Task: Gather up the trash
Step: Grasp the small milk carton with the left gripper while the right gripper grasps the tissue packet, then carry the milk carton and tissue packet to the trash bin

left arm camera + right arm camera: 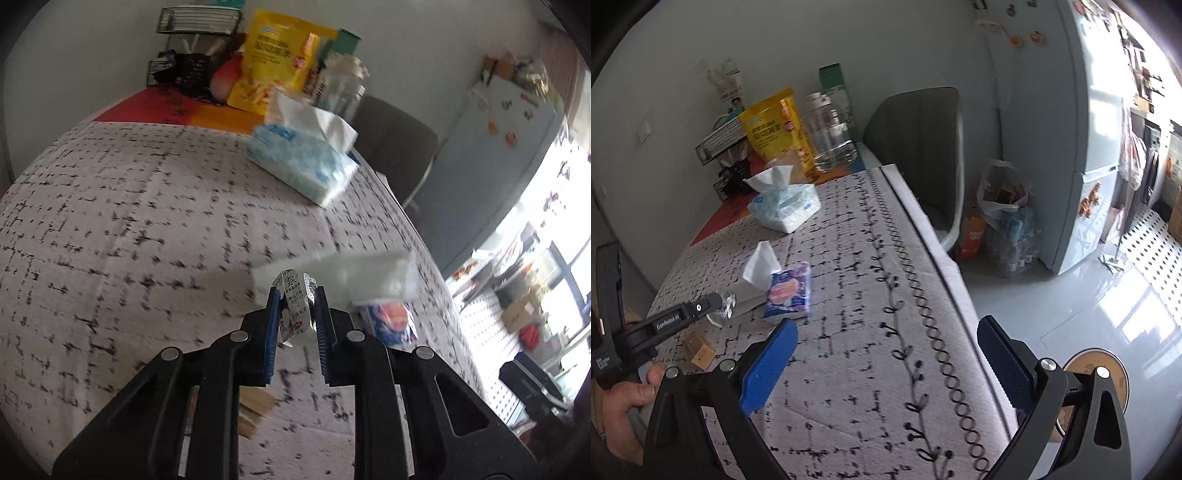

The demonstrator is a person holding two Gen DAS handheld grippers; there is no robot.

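- Left wrist view: my left claw (295,314) is clamped on a crumpled wrapper (294,308), lifted above the counter (110,221); one piece collected, I'd say.
- A loose tissue (354,275) and small tissue pack (389,321) remain beyond it.
- Right wrist view: my right claw (886,363) gapes wide, empty, over the counter edge; no bin that I can identify.

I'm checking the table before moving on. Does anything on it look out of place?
Yes. A loose tissue lies crumpled beside a small tissue pack mid-table, and a small brown box sits near the edge. The left tongs grip a crinkled wrapper; the right tongs are open.
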